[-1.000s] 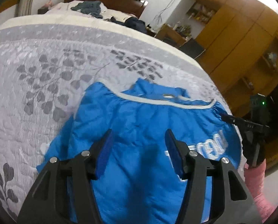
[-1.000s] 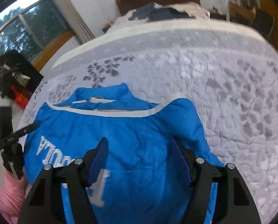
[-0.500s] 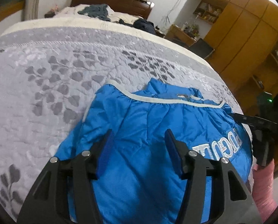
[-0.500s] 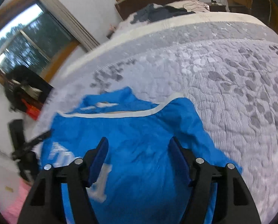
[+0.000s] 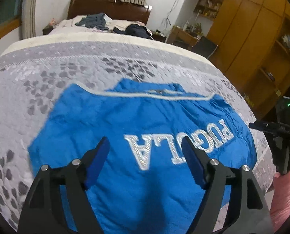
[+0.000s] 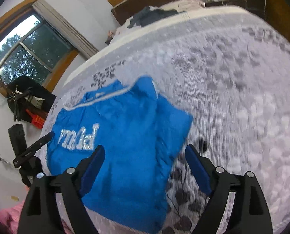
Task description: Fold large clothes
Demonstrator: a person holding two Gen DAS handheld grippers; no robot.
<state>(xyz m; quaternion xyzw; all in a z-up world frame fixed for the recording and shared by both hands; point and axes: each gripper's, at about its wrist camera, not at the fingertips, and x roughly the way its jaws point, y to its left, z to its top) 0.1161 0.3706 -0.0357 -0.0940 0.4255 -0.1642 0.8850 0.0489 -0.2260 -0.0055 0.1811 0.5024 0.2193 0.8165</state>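
Blue jacket [image 5: 137, 128] below left tool [image 5: 145, 161], spread

Wood wardrobe [image 5: 248, 31], window [image 6: 28, 48], grey quilted bed [image 5: 47, 74]; prob. bedroom.

Lighting: I see even indoor light in the left wrist view and daylight entering through the window [image 6: 26, 52] in the right wrist view, its upper pane glaring white. Blur: I note motion smear across the bedspread [image 6: 232, 89]; jacket [image 5: 137, 136] lettering stays sharp. Distortion: strong fisheye curvature, black vignette at all corners. Shadows: soft, faint.
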